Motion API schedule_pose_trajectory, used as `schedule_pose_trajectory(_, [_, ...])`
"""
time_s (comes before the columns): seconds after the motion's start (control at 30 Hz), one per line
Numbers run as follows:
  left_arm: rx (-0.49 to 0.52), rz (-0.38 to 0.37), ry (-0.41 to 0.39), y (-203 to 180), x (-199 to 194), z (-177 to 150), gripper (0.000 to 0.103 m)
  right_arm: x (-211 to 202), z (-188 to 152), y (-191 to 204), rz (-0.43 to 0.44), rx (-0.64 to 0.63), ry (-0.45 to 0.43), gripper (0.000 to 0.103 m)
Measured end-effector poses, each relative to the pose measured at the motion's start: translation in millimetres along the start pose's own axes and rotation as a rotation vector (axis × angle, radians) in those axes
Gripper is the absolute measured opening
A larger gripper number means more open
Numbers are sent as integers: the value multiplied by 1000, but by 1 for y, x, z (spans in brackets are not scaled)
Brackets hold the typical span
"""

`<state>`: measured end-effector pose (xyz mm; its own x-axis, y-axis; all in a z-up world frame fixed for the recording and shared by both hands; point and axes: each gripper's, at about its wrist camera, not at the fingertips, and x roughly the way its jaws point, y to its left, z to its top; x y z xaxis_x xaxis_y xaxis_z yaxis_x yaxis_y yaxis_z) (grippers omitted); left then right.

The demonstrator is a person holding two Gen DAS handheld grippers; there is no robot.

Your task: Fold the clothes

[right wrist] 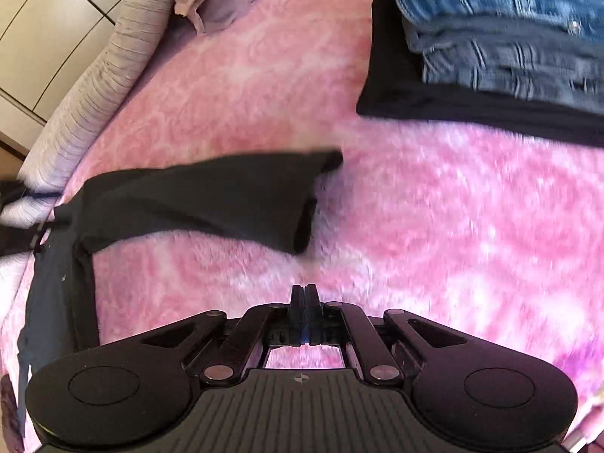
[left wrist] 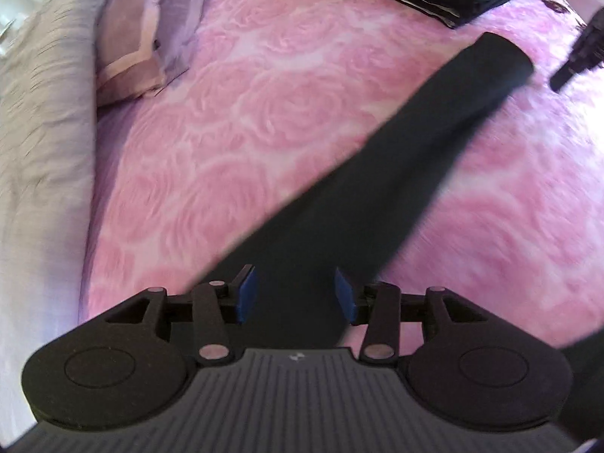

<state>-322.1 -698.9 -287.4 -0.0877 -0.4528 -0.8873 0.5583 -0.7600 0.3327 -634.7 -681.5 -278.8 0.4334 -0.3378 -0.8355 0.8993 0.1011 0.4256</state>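
Currently the black garment (left wrist: pixel 377 173) lies stretched across the pink bedspread (left wrist: pixel 234 120), passing between the left gripper's (left wrist: pixel 296 294) spread pads without visible pinch, so it may slip free, while the right gripper (right wrist: pixel 305 302), pressed together empty, cannot assist.

**Right hand-held gripper shut above the pink blanket**

Your right hand-held gripper (right wrist: pixel 304 294) has its jaws pressed together with nothing between them. Just beyond it a dark garment (right wrist: pixel 211 200) lies on the pink blanket (right wrist: pixel 453 226), its open cuff toward you. At upper right you see folded jeans (right wrist: pixel 502 30) stacked on black clothes (right wrist: pixel 389 90)
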Motion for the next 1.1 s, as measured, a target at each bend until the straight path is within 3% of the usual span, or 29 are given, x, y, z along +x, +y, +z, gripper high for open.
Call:
schedule_pose_trajectory(0.13, [78, -67, 15, 19, 49, 24, 41, -7, 12, -5, 3, 29, -81, 2])
schedule_pose_trajectory(0.17, [94, -85, 21, 22, 61, 28, 41, -7, 18, -6, 0, 32, -102, 6])
schedule_pose_trajectory(0.23, [136, -134, 49, 23, 80, 32, 41, -4, 33, -10, -6, 36, -137, 31])
schedule_pose_trajectory(0.27, [158, -160, 65, 23, 89, 33, 41, 1, 40, -12, 2, 44, -149, 54])
schedule_pose_trajectory(0.3, [180, -175, 69, 22, 94, 33, 41, 7, 47, -14, 15, 44, -151, 64])
schedule_pose_trajectory(0.4, [240, -199, 64, 20, 100, 31, 39, 28, 64, -17, 49, 34, -138, 64])
schedule_pose_trajectory(0.57, [262, -242, 66, 22, 98, 27, 19, 35, 79, -30, 169, 214, -207, 64])
schedule_pose_trajectory(0.7, [264, -249, 60, 20, 97, 24, 7, 42, 81, -32, 193, 239, -206, 64])
schedule_pose_trajectory(0.8, [242, -233, 50, 22, 93, 24, 1, 52, 78, -28, 188, 219, -165, 59])
schedule_pose_trajectory(0.83, [224, -221, 38, 24, 90, 24, 1, 51, 78, -23, 170, 191, -158, 44])
schedule_pose_trajectory(0.87, [202, -207, 22, 27, 87, 24, 1, 50, 78, -18, 136, 156, -151, 0])
schedule_pose_trajectory(1.0, [36, -128, -71, 49, 69, 26, 1, 24, 86, 1, 11, 35, -268, 0])
schedule_pose_trajectory(1.1, [-78, -92, -79, 61, 78, 30, 2, 21, 98, 18, -51, -100, -344, 0])
